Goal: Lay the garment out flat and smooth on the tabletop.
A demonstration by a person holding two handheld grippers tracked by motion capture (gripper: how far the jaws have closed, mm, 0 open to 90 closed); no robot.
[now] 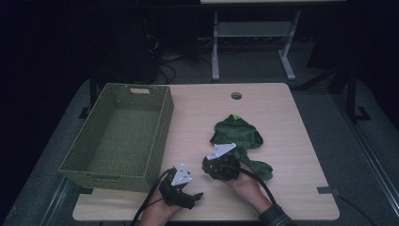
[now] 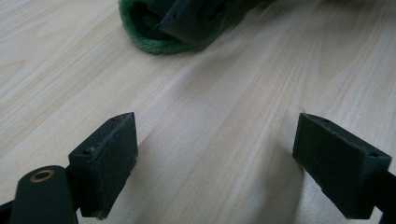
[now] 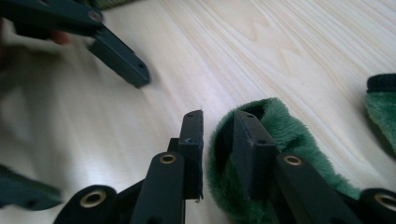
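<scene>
Green plush garment (image 1: 237, 137) lies spread on the wooden bench (image 1: 282, 122), right of the empty woven basket (image 1: 123, 134) and well apart from it; judged from this, the transfer into the basket is barely begun, with lifting, carrying and release all left. Right gripper (image 1: 221, 168) sits at the garment's near edge. Right gripper view: its jaws stand nearly closed around a rolled cuff (image 3: 280, 135), one jaw inside the opening, one outside against the pile; whether the pads already pinch the fabric cannot be told. Left gripper (image 1: 181, 190) rests near the bench's front edge; left gripper view shows its jaws wide apart over bare wood, holding nothing. High view alone gives the basket and the garment's full outline; the gripper views alone reveal jaw spacing and the cuff's hollow.
</scene>
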